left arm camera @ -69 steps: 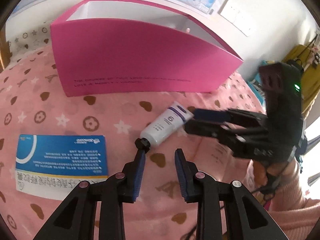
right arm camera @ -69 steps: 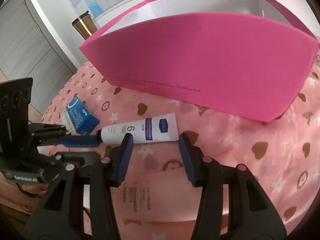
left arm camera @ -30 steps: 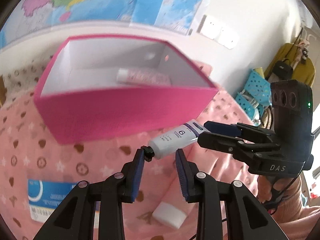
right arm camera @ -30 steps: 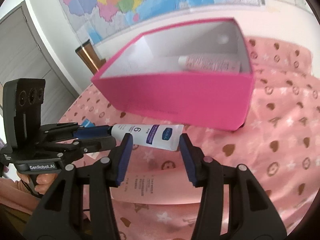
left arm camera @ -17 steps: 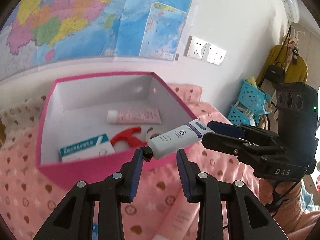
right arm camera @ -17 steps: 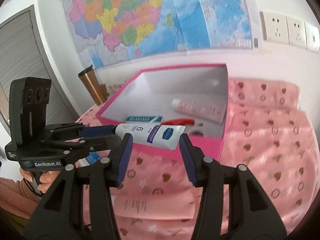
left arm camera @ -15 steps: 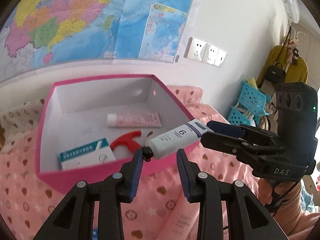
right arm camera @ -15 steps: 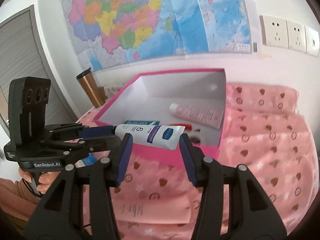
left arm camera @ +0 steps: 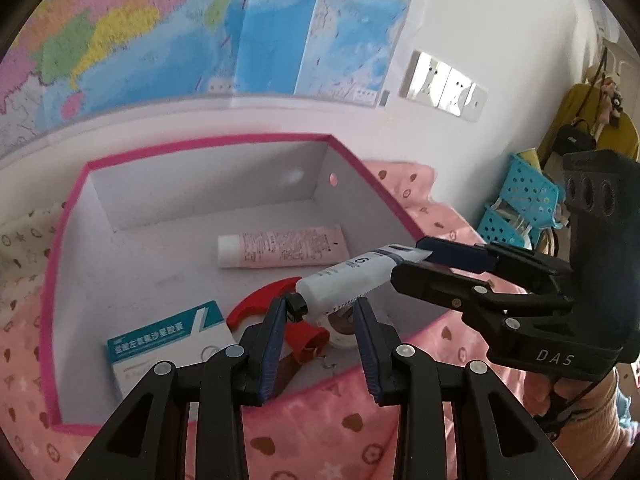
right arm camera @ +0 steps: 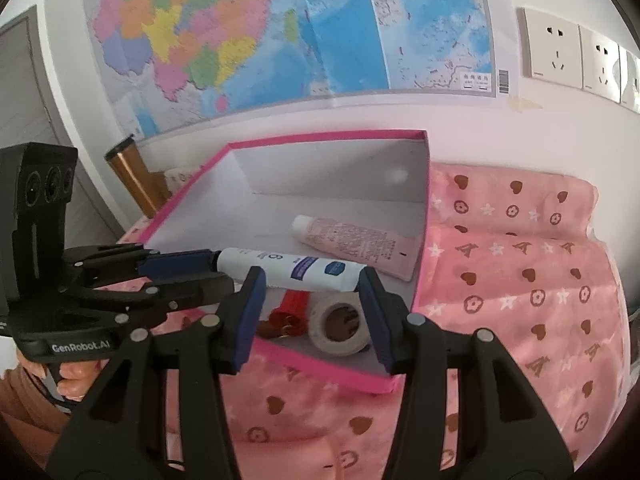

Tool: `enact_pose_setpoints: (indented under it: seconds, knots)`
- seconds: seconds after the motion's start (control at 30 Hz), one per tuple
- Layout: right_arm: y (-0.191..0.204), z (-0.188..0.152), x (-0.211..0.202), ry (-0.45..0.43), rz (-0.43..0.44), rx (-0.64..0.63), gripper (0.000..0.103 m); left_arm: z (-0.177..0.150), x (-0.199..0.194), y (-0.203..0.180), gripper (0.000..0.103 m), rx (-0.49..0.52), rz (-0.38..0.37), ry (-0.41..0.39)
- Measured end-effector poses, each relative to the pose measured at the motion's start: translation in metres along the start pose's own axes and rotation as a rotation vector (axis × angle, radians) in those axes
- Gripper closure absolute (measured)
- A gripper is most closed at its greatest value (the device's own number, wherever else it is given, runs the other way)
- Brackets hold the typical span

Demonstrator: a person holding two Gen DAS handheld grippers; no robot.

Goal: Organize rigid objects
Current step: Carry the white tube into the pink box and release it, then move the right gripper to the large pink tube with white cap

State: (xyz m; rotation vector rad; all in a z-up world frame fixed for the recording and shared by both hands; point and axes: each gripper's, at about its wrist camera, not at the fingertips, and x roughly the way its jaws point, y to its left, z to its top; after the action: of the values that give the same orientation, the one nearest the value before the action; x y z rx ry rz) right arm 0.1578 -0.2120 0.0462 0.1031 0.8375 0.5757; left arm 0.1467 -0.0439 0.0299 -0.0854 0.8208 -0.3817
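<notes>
Two wrist views of my tongs holding one white tube [left arm camera: 344, 280] in the air over an open pink box [left arm camera: 372, 184].

Left tongs [left arm camera: 320, 308]: I have these closed almost as far as they go. The tube lies askew across the narrow gap. Its black cap [left arm camera: 297, 309] touches the inner pad of the left-hand finger near the tip, and its white body crosses the tip of the right-hand finger. In the right wrist view these tongs come in from the left edge with the cap end at their tips.

Right tongs [right arm camera: 310, 280]: I have these set to a middling width and closed on the other end of the same tube. The flat crimped tail [right arm camera: 354, 276] meets the inner pad of the right-hand finger, and the body runs leftward past the tip of the left-hand finger. The blue label and the numeral 6 face the camera.

The tube spans from one pair of tips to the other, nearly level, clear of the box floor and over the near part of the box.

Inside the box, on its white floor:
- a pink tube [left arm camera: 280, 244] near the far right wall
- a red plastic piece [left arm camera: 260, 300] directly under the held tube
- a roll of white tape [right arm camera: 340, 324] beside the red piece
- a teal-and-white carton [left arm camera: 168, 340] at the near left

The box stands on a pink patterned cloth [right arm camera: 520, 280] below a wall map [right arm camera: 240, 40].
</notes>
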Motion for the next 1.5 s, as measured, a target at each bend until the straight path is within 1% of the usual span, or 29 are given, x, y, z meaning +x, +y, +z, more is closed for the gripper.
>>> enact_pose_setpoints:
  seconds: [0.23,0.43,0.63,0.83,1.1,1.17,1.3,1.43,1.5]
  knots:
    - [-0.007,0.002,0.014,0.005,-0.038,0.016,0.052,0.001,0.022,0.007,0.069,-0.028,0.011,0.043]
    - [-0.011,-0.003,0.003,-0.026,-0.015,0.048,0.052,-0.002,0.016,0.005,0.069,0.001,0.032,0.018]
    - [-0.01,-0.011,-0.021,-0.064,0.005,0.068,0.052,-0.012,-0.009,0.005,0.069,0.011,0.03,-0.035]
    - [-0.006,-0.021,-0.038,-0.074,0.024,0.066,0.052,-0.024,-0.04,0.009,0.065,0.002,0.013,-0.09]
    - [-0.001,-0.037,-0.051,-0.079,0.062,0.076,0.052,-0.049,-0.069,0.007,0.063,0.006,-0.003,-0.123]
    - [0.001,-0.044,-0.054,-0.075,0.075,0.078,0.052,-0.055,-0.072,0.007,0.062,0.0,-0.016,-0.118]
    - [0.002,-0.055,-0.055,-0.048,0.08,0.08,0.052,-0.071,-0.074,0.006,0.061,-0.006,-0.017,-0.099]
    - [0.0,-0.075,-0.048,0.007,0.085,0.098,0.052,-0.089,-0.071,0.006,0.061,-0.028,-0.026,-0.069]
    - [-0.001,-0.085,-0.043,0.039,0.085,0.108,0.052,-0.099,-0.068,0.007,0.061,-0.043,-0.044,-0.041]
